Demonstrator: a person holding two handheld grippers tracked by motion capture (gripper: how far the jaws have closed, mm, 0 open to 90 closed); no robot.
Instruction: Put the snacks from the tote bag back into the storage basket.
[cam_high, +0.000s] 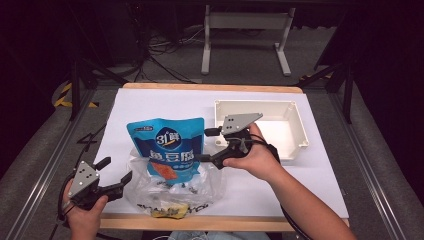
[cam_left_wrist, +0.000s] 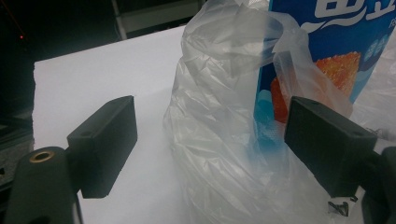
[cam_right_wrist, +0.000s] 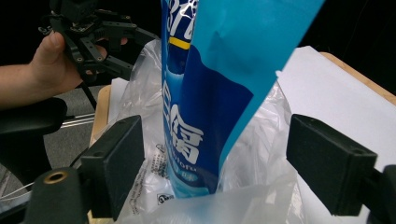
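Blue and glossy, the snack pouch (cam_high: 167, 150) stands at the centre left of the high view, its long axis running up the frame, top edge toward the far side and lower end sunk in the clear plastic bag (cam_high: 172, 187). I see white lettering across its front and an orange food picture low down. In the right gripper view the pouch (cam_right_wrist: 205, 93) rises upright and leans slightly right between the jaws. My right gripper (cam_high: 212, 145) sits just right of the pouch, jaws spread, pads not pressing it. My left gripper (cam_high: 116, 175) at lower left is spread too, the bag's crumpled edge (cam_left_wrist: 219, 130) between its pads. A white tray (cam_high: 295, 131) lies right of centre.
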